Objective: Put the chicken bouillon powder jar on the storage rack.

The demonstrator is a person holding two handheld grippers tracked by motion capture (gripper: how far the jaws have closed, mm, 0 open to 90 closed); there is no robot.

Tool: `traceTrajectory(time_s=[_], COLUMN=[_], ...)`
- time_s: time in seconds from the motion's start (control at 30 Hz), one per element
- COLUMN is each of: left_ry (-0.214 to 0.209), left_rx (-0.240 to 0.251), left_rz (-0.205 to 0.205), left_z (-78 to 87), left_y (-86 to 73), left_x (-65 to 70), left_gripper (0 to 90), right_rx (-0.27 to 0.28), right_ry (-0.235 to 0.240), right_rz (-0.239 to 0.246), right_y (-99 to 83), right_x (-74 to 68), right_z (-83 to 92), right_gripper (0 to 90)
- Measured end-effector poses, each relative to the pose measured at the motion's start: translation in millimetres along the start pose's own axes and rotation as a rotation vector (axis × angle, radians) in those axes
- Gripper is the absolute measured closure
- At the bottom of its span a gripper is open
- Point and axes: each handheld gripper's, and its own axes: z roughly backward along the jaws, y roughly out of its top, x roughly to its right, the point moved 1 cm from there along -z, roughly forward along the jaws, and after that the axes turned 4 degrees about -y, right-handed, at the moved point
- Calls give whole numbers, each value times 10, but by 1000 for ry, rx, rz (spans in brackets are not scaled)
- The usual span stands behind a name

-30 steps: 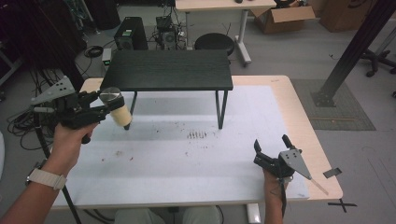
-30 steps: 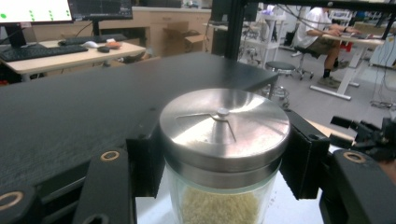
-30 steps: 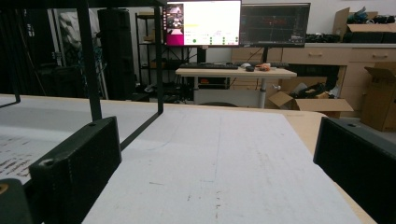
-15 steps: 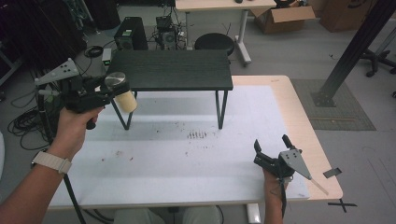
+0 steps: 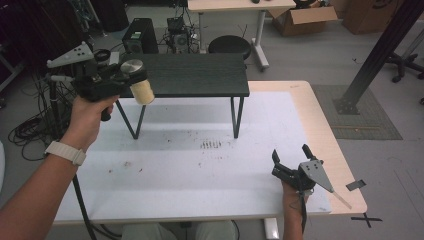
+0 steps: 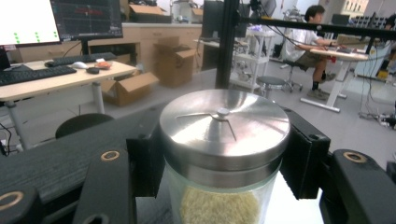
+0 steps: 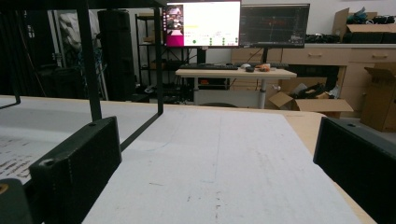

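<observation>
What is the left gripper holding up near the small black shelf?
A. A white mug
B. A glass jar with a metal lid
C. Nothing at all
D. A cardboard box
B: the left gripper clamps a jar of pale grains below its shiny metal lid.

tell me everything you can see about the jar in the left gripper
The jar is a clear glass cylinder with a brushed-metal lid that has a small centre knob. Pale yellow, grainy contents show through the glass. The lid is on. The left gripper clamps it from both sides just under the lid, its black pads pressing the lid's band. The jar hangs roughly upright in the air, off the white table, at the front left corner of the black shelf.
</observation>
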Motion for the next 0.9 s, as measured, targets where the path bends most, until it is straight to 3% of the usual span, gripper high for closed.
traceTrajectory(time_s=[0.5, 0.9], left_ry=[30, 96], left_rx=[-5, -10], left_rz=[-19, -19], left_z=[-396, -611], left_y=[241, 233], left_x=[-230, -458], left_gripper=[422, 422], right_rx=[1, 1], right_ry=[0, 0], right_rz=[1, -1], right_y=[0, 1], right_x=[-1, 2], right_z=[-1, 0], right_gripper=[8, 8])
